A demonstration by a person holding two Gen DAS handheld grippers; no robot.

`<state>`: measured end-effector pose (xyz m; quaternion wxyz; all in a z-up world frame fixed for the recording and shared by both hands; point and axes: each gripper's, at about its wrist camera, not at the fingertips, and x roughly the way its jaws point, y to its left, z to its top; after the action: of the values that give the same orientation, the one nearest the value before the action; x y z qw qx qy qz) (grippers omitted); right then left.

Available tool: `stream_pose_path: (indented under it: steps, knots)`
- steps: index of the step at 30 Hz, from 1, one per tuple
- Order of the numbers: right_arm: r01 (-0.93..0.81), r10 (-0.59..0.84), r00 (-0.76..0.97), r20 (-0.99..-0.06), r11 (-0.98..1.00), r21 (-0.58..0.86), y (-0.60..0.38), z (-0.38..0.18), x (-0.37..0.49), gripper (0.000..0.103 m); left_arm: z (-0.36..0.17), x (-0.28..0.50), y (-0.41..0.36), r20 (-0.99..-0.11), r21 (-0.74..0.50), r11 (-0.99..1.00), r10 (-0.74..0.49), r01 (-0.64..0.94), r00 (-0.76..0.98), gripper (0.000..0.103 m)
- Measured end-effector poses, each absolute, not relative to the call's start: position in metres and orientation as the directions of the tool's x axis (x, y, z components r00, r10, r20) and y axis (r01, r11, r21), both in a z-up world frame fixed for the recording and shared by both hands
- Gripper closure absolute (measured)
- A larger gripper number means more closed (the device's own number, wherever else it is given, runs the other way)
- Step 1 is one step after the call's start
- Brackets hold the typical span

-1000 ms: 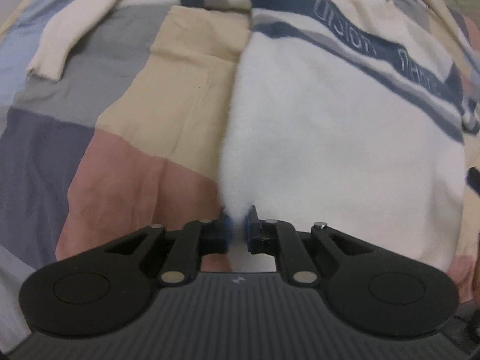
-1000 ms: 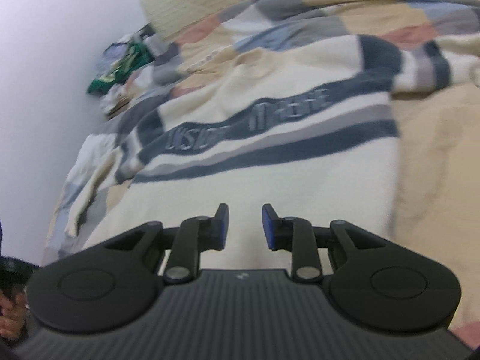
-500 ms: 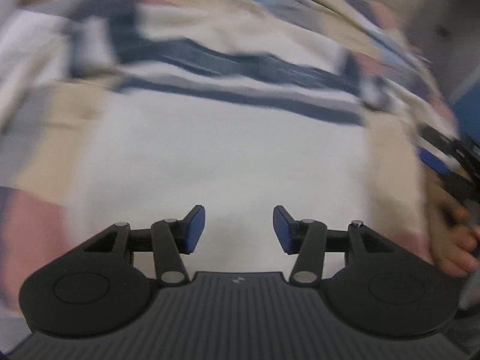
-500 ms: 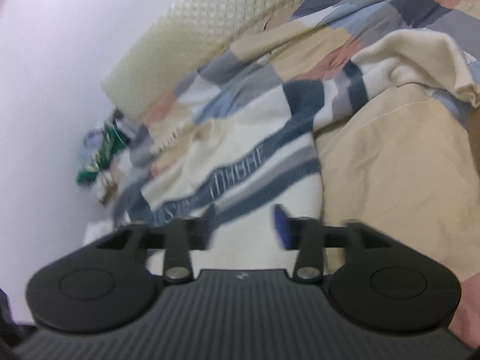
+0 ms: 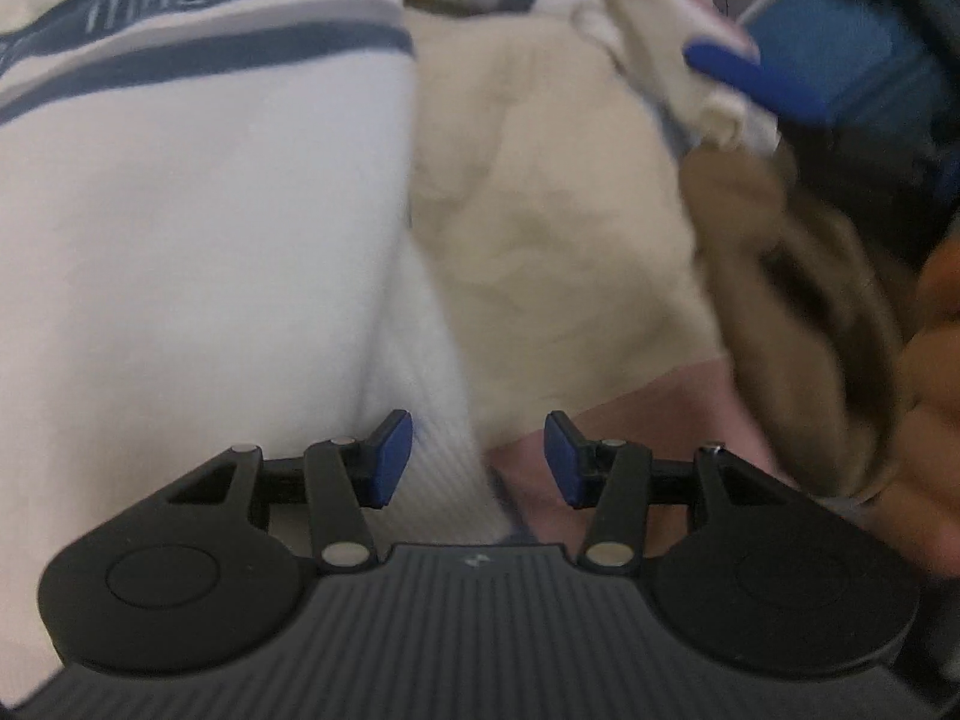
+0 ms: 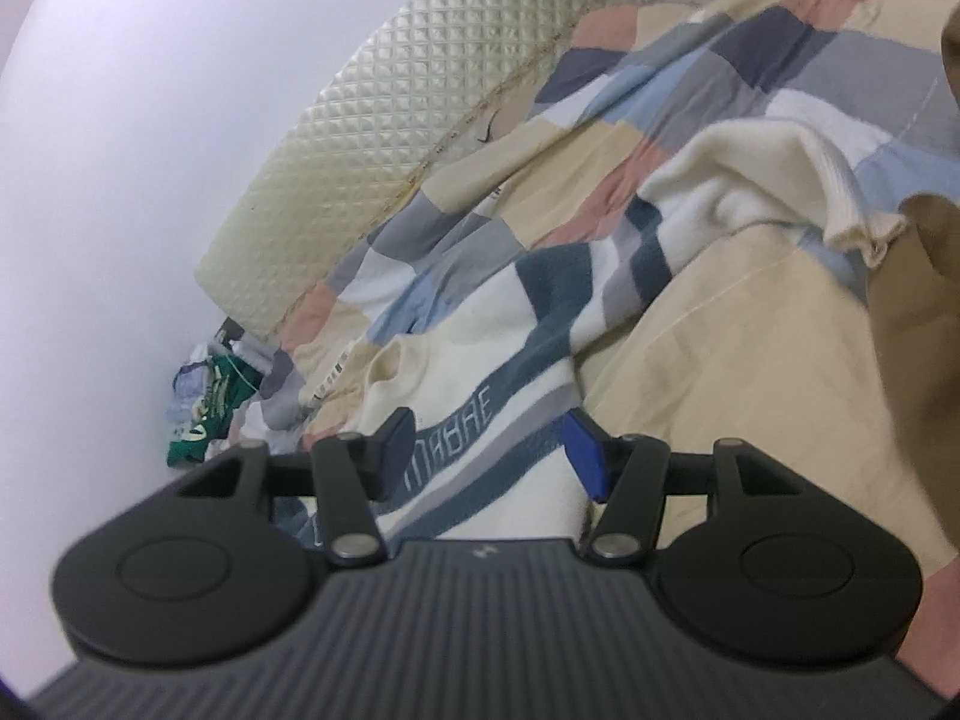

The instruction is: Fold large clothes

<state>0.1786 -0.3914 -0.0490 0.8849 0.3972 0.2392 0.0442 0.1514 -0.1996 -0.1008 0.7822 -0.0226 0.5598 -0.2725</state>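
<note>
Lying flat, cream sweater [image 5: 198,228], navy-grey chest stripes, raised lettering

Count, both views:
- 1 cream knit sweater with navy and grey stripes and raised lettering [image 6: 480,324], [image 5: 198,192]; 1 of its sleeves visible, cream with ribbed cuff [image 6: 780,174].
- 1 patchwork bed cover in beige, pink, grey and blue squares [image 6: 708,78].
- 1 cream quilted diamond-pattern mattress edge [image 6: 384,108].
- 1 heap of mixed clothes by the wall, green piece on top [image 6: 210,414]; number of pieces can't be told.
- 1 brown fabric item [image 6: 918,300], [image 5: 798,312], blurred.
- 2 black two-finger grippers with blue pads: left [image 5: 478,459], right [image 6: 489,450]. 2 pads each, 4 total.
- 1 bare hand [image 5: 930,420], right edge of left view.
</note>
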Motion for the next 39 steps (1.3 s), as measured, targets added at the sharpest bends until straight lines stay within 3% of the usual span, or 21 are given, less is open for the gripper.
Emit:
stream_pose_path:
  steps: [2,4,6,8,12,19,25,29,31,32,33,39]
  knots:
    - [0.116,0.277,0.878,-0.390,0.668,0.735,-0.394,-0.054,0.182,0.045,-0.107,0.141,-0.209,-0.871,-0.272,0.852,-0.416,0.448,0.262,0.049]
    - [0.124,0.275,0.877,-0.395,0.663,0.738,-0.395,-0.058,0.185,0.045,-0.110,0.137,-0.212,-0.878,-0.190,0.856,-0.368,0.481,0.307,0.061]
    - [0.133,0.271,0.875,-0.401,0.663,0.737,-0.395,-0.061,0.187,0.045,-0.112,0.134,-0.214,-0.881,-0.112,0.866,-0.314,0.488,0.355,0.085]
    - [0.141,0.269,0.872,-0.409,0.661,0.737,-0.394,-0.063,0.189,0.045,-0.108,0.132,-0.207,-0.870,-0.125,0.869,-0.328,0.479,0.368,0.092]
    - [0.152,0.250,0.873,-0.419,0.676,0.721,-0.395,-0.064,0.190,0.045,-0.089,0.126,-0.201,-0.824,-0.220,0.840,-0.432,0.496,0.366,0.094]
    - [0.109,0.291,0.880,-0.375,0.645,0.757,-0.402,-0.059,0.187,0.045,-0.059,0.104,-0.189,-0.740,-0.398,0.740,-0.608,0.542,0.287,0.094]
    - [0.104,0.297,0.868,-0.397,0.674,0.732,-0.396,-0.057,0.189,0.045,-0.099,0.108,-0.191,-0.784,-0.423,0.750,-0.584,0.509,0.209,0.094]
    - [0.104,0.303,0.846,-0.439,0.714,0.692,-0.384,-0.059,0.195,0.045,-0.097,0.112,-0.186,-0.770,-0.445,0.738,-0.604,0.508,0.203,0.092]
    - [0.093,0.302,0.838,-0.454,0.741,0.665,-0.376,-0.059,0.198,0.045,-0.089,0.114,-0.181,-0.759,-0.471,0.721,-0.625,0.509,0.183,0.077]
    - [0.088,0.302,0.836,-0.458,0.750,0.656,-0.374,-0.059,0.199,0.045,-0.086,0.117,-0.179,-0.759,-0.456,0.727,-0.619,0.513,0.202,0.057]
    - [0.081,0.304,0.834,-0.460,0.757,0.648,-0.371,-0.059,0.200,0.045,-0.080,0.116,-0.176,-0.758,-0.433,0.739,-0.609,0.517,0.235,0.050]
    - [0.045,0.307,0.815,-0.492,0.812,0.582,-0.351,-0.060,0.204,0.045,-0.043,0.128,-0.139,-0.737,-0.339,0.801,-0.552,0.494,0.390,0.050]
